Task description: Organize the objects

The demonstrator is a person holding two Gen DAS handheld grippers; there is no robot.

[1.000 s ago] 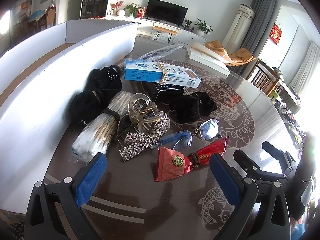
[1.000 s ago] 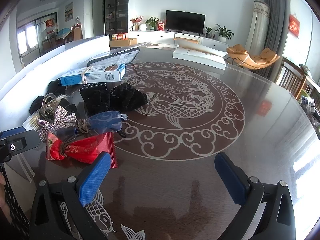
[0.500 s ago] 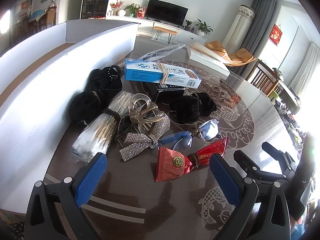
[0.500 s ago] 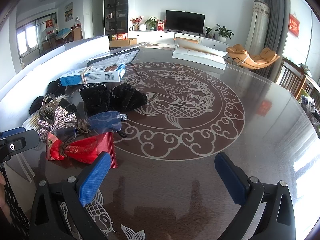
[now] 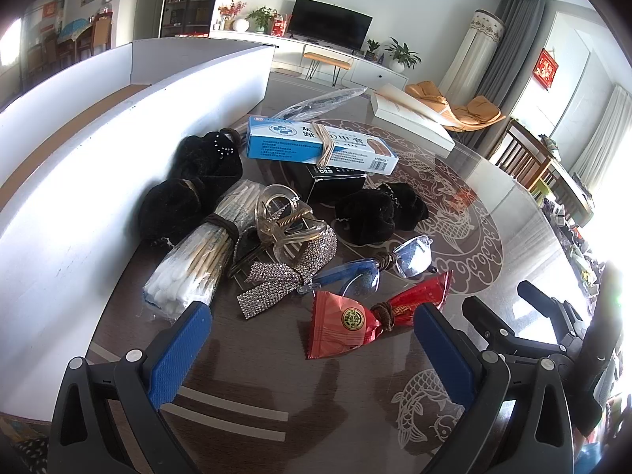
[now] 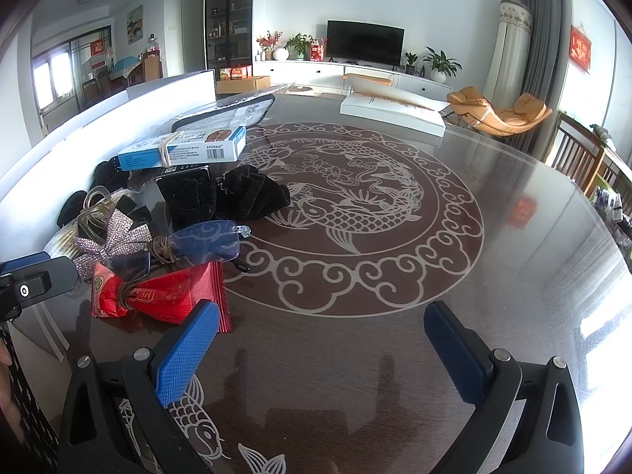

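Note:
A heap of small items lies on the dark round table. Nearest my left gripper (image 5: 312,339) is a red snack packet (image 5: 355,318) tied with a brown band; the gripper is open and empty just short of it. Behind it are clear glasses (image 5: 379,266), a rhinestone bow (image 5: 284,276), a clear hair claw (image 5: 284,221), a cotton swab bundle (image 5: 193,264), black velvet pouches (image 5: 371,215) and a blue-white box (image 5: 316,144). My right gripper (image 6: 320,335) hovers open and empty over bare table, with the red packet (image 6: 166,296) at its left finger.
A long white open box (image 5: 98,126) walls the left side of the heap. A flat white box (image 6: 391,108) lies at the table's far side, and a clear plastic bag (image 6: 229,112) beside it. The patterned table top (image 6: 513,276) extends right. Chairs stand beyond the right edge.

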